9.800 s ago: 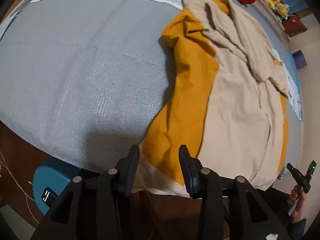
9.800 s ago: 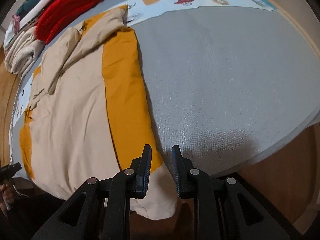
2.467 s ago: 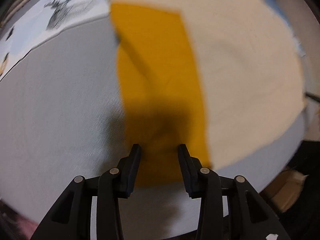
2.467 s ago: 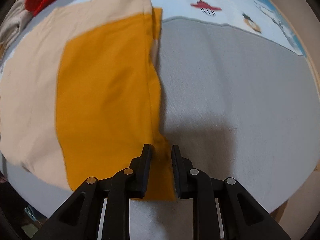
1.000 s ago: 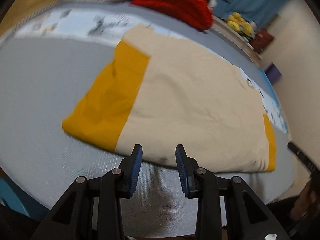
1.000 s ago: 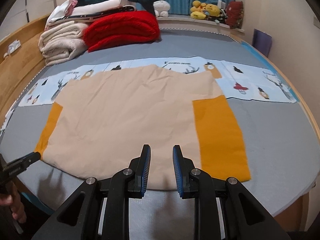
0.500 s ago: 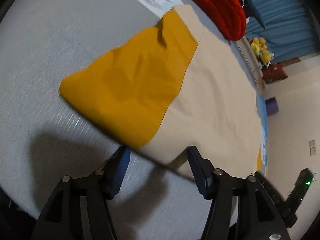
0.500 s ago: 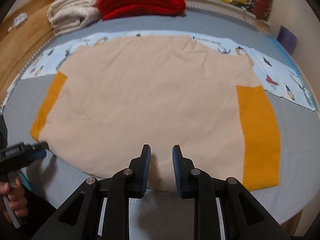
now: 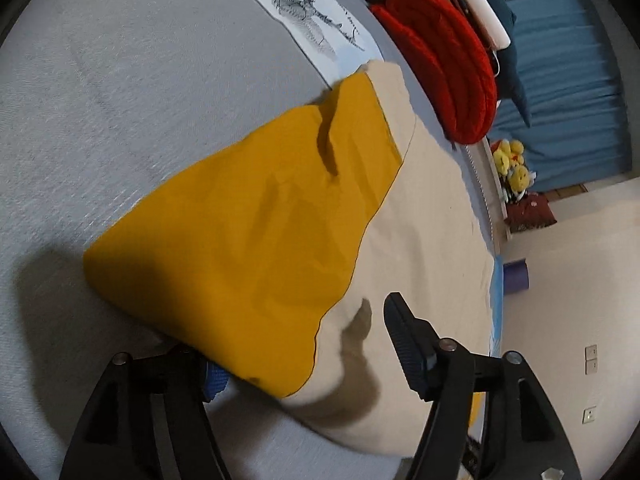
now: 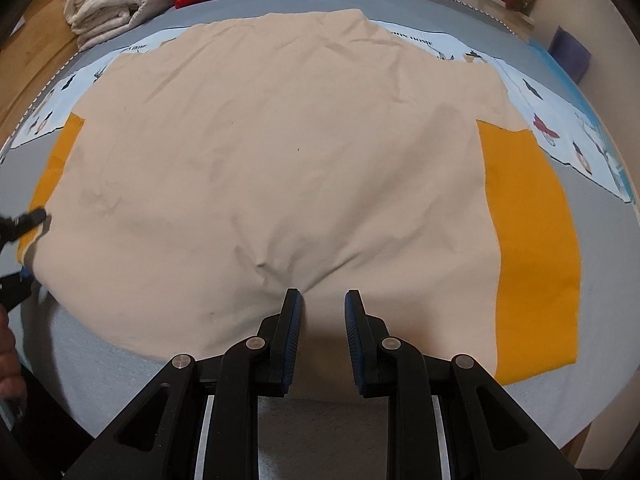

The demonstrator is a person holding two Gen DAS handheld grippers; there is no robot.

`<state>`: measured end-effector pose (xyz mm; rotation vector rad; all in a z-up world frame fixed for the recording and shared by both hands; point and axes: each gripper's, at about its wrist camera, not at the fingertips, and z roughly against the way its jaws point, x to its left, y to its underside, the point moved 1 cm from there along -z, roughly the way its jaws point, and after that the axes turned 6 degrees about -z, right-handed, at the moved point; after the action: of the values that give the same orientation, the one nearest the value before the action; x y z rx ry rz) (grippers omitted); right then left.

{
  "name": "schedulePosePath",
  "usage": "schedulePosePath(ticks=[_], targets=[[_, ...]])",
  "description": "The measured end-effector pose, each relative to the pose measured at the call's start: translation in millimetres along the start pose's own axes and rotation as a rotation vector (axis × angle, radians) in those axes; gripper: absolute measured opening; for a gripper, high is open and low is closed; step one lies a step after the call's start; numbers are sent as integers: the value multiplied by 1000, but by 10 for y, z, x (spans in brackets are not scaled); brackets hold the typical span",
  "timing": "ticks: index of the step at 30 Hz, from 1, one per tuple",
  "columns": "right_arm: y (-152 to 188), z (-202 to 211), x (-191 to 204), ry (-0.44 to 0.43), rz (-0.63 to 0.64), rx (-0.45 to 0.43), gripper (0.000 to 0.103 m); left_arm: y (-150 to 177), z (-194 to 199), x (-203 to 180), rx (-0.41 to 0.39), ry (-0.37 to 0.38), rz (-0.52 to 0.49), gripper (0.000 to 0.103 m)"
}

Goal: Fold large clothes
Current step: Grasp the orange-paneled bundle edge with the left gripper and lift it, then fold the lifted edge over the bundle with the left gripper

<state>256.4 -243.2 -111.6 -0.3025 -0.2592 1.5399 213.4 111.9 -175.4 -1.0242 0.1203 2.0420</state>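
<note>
A large beige garment (image 10: 280, 140) with mustard-yellow side panels (image 10: 532, 240) lies spread flat on the grey bed (image 10: 600, 340). My right gripper (image 10: 323, 294) points steeply down at the middle of its near hem, jaws a narrow gap apart, with the cloth puckered just ahead of the left fingertip. My left gripper (image 9: 304, 340) is at the garment's near left corner. Its jaws are opening. One finger (image 9: 216, 380) sits under the yellow panel (image 9: 248, 240) and the other (image 9: 404, 328) stands above the beige cloth, not pressing. The left gripper (image 10: 28, 248) also shows at the right wrist view's left edge.
A red blanket (image 9: 440, 68) and folded white towels (image 10: 112, 4) are stacked at the head of the bed. A light-blue printed strip (image 9: 308, 28) runs under the garment's far edge. Plush toys (image 9: 512, 164) sit beyond. The bed's near edge lies just below both grippers.
My left gripper has rolled, sunk to the garment's corner and widened its jaws, one finger slipping under the cloth. My right gripper has dropped closer to the hem with the same gap.
</note>
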Motion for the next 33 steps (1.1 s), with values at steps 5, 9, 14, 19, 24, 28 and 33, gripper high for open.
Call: schedulePosePath(ticks=[5, 9, 14, 19, 24, 28, 33], targets=[[31, 34, 20, 5, 8, -10, 24, -17, -43, -66, -27, -51, -47, 31], [33, 94, 42, 9, 20, -37, 24, -43, 52, -217, -48, -51, -107, 15], [-50, 315, 85, 3, 15, -142, 24, -55, 285, -434, -100, -92, -206, 12], [-136, 523, 301, -67, 67, -226, 24, -104, 653, -498, -169, -167, -255, 11], [-180, 371, 610, -141, 136, -166, 24, -171, 1004, -635, -237, -246, -364, 10], [-199, -199, 871, -81, 227, 77, 24, -115, 1037, -842, -251, -263, -449, 10], [-420, 124, 645, -142, 190, 12, 24, 0, 1004, -1166, -258, -250, -530, 10]])
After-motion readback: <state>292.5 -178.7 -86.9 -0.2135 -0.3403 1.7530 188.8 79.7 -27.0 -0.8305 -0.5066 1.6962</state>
